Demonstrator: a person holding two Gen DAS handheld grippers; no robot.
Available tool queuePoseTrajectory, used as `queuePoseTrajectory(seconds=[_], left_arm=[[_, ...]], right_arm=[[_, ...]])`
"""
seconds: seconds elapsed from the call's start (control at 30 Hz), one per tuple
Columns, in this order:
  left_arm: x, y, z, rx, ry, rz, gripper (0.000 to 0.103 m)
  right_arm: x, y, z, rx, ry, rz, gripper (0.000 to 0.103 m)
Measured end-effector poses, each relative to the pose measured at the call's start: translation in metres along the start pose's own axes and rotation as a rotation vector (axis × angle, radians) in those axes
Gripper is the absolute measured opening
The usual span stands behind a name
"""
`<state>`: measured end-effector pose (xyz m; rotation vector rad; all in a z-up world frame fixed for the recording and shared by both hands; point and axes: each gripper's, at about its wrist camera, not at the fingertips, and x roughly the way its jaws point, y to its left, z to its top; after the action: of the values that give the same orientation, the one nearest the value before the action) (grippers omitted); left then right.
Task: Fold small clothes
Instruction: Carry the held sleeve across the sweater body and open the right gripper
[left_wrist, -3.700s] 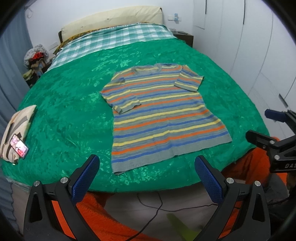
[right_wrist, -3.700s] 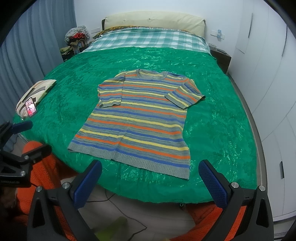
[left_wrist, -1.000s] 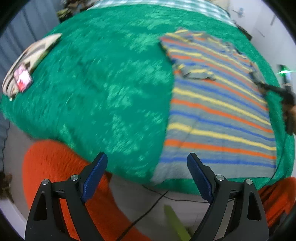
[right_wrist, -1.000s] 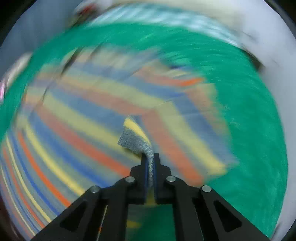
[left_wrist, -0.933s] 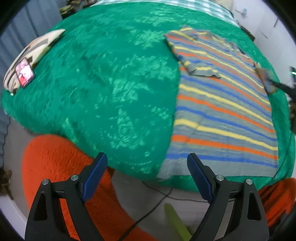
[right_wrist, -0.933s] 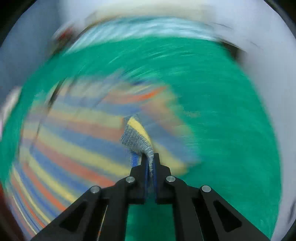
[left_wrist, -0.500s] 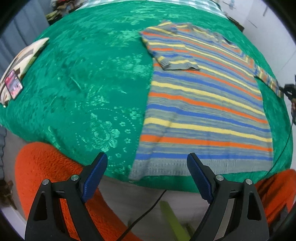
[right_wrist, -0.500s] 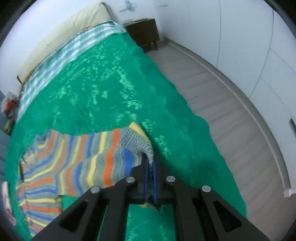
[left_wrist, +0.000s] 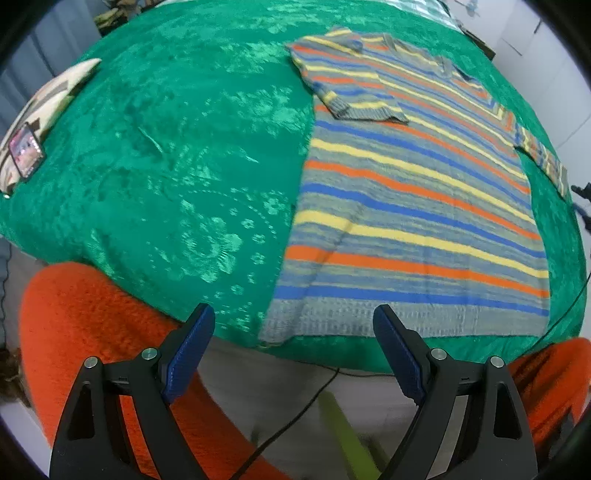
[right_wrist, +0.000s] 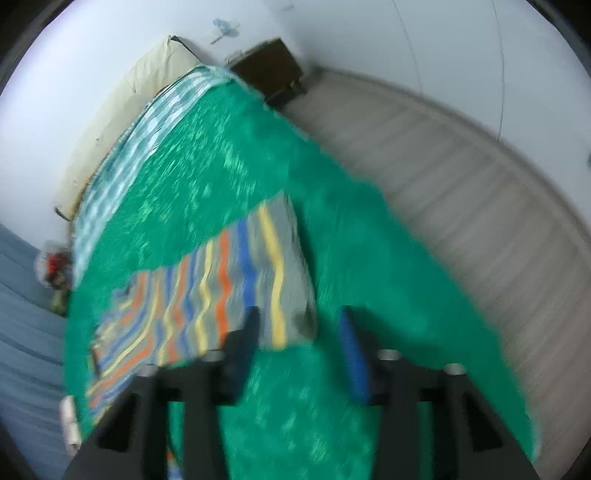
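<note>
A striped knit sweater lies flat on the green bedspread, hem toward me. One sleeve is folded onto the chest. The other sleeve stretches out sideways. My left gripper hangs open above the hem's near left corner, with nothing held. In the blurred right wrist view the outstretched sleeve rests flat on the bedspread. My right gripper is at its cuff with jaws opening. The cuff end lies between the fingers, and the pads stand apart from it.
A patterned cushion with a phone on it sits at the bed's left edge. Orange fabric and a cable lie below the bed's near edge. A dark nightstand and wooden floor flank the bed's right side.
The right gripper carried the sleeve cuff outward across the bed, rolled, and then opened, so the sleeve now lies flat. The left gripper stayed open while the hem corner came between its fingers in view.
</note>
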<state>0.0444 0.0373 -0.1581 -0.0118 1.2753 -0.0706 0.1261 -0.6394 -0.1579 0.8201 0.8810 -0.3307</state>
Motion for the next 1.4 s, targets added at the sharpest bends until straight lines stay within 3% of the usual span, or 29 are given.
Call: queuePoseTrajectory(seconds=[0.1, 0.13, 0.17, 0.2, 0.3, 0.5, 0.57, 0.7, 0.73, 0.8, 0.93, 1.07, 1.13, 1.2, 1.33, 1.4], left_arm=[[0.002, -0.006, 0.000, 0.006, 0.006, -0.016, 0.089], [0.000, -0.007, -0.001, 0.011, 0.001, -0.012, 0.089], [-0.001, -0.008, -0.001, 0.013, -0.002, -0.004, 0.089], [-0.004, -0.007, -0.001, 0.013, -0.008, 0.005, 0.089], [-0.011, 0.000, -0.004, -0.003, -0.039, 0.030, 0.089], [-0.001, 0.010, -0.004, -0.017, -0.005, 0.056, 0.089], [-0.007, 0.008, -0.003, -0.004, -0.028, 0.062, 0.089], [-0.019, 0.006, -0.003, 0.025, -0.077, 0.076, 0.089], [-0.020, 0.007, -0.004, 0.030, -0.088, 0.080, 0.090], [-0.018, 0.007, -0.004, 0.033, -0.091, 0.077, 0.090], [-0.012, 0.005, -0.004, 0.034, -0.068, 0.046, 0.090], [-0.021, -0.001, -0.003, 0.048, -0.094, 0.015, 0.090], [-0.027, 0.000, -0.004, 0.050, -0.121, 0.011, 0.091], [-0.030, 0.004, -0.007, 0.043, -0.143, 0.020, 0.094], [-0.020, 0.013, -0.012, 0.029, -0.119, 0.027, 0.094], [-0.015, 0.013, -0.013, 0.034, -0.097, 0.023, 0.094]], right_arm=[[0.014, -0.006, -0.011, 0.052, -0.004, 0.049, 0.057], [0.020, -0.006, -0.012, 0.065, -0.016, 0.078, 0.043], [0.024, -0.004, -0.011, 0.063, -0.018, 0.073, 0.022], [0.025, -0.003, -0.010, 0.057, -0.025, 0.025, 0.006], [0.019, -0.006, -0.011, 0.059, -0.072, -0.082, 0.005], [0.023, 0.014, -0.013, -0.096, -0.067, -0.225, 0.007], [0.022, 0.020, -0.016, -0.148, -0.066, -0.237, 0.018], [-0.006, 0.034, -0.043, -0.253, -0.121, -0.296, 0.070], [-0.014, 0.036, -0.050, -0.272, -0.143, -0.313, 0.073], [-0.029, 0.042, -0.070, -0.330, -0.155, -0.294, 0.073], [-0.040, 0.048, -0.119, -0.426, -0.121, -0.171, 0.073], [-0.034, 0.028, -0.140, -0.493, -0.203, -0.156, 0.074], [-0.033, 0.007, -0.133, -0.435, -0.224, -0.135, 0.074], [-0.038, -0.015, -0.127, -0.352, -0.251, -0.057, 0.072], [-0.043, -0.051, -0.125, -0.248, -0.284, 0.018, 0.048], [-0.047, -0.053, -0.128, -0.262, -0.287, 0.007, 0.048]])
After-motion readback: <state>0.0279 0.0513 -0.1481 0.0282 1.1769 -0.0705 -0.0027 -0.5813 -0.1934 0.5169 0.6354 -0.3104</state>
